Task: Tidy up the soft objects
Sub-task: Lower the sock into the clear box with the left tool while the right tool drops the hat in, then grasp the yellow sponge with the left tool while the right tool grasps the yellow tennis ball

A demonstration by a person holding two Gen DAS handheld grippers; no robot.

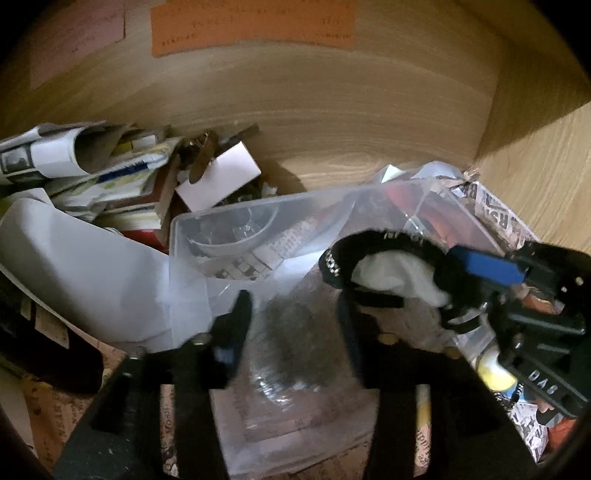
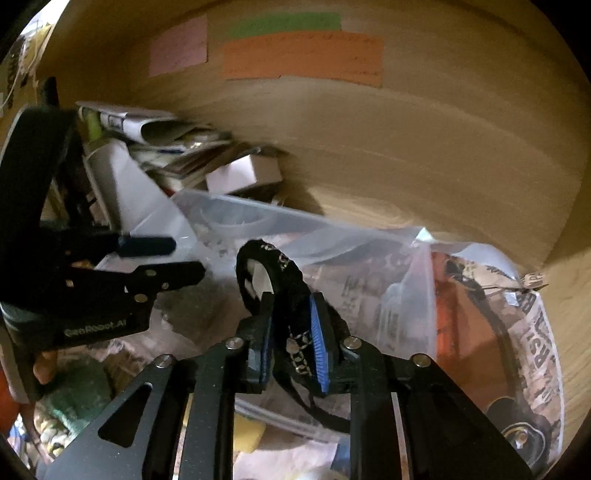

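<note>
A black soft band with white lettering and white lining (image 2: pixel 273 266) curls up from my right gripper (image 2: pixel 291 339), which is shut on it between blue pads. In the left wrist view the same band (image 1: pixel 373 254) hangs at the right, held by the right gripper (image 1: pixel 476 273). My left gripper (image 1: pixel 295 314) is open, its fingers spread over a clear plastic bag (image 1: pixel 288 354) with dark contents. In the right wrist view the left gripper (image 2: pixel 173 258) sits at the left, jaws apart.
A wooden cabinet back wall (image 1: pixel 295 110) carries an orange note (image 1: pixel 251 26). Papers and books (image 1: pixel 92 173) pile at the left, with a white box (image 1: pixel 218 177). A clear plastic tub (image 1: pixel 229 229) and printed newspaper-pattern bag (image 2: pixel 524 332) lie below.
</note>
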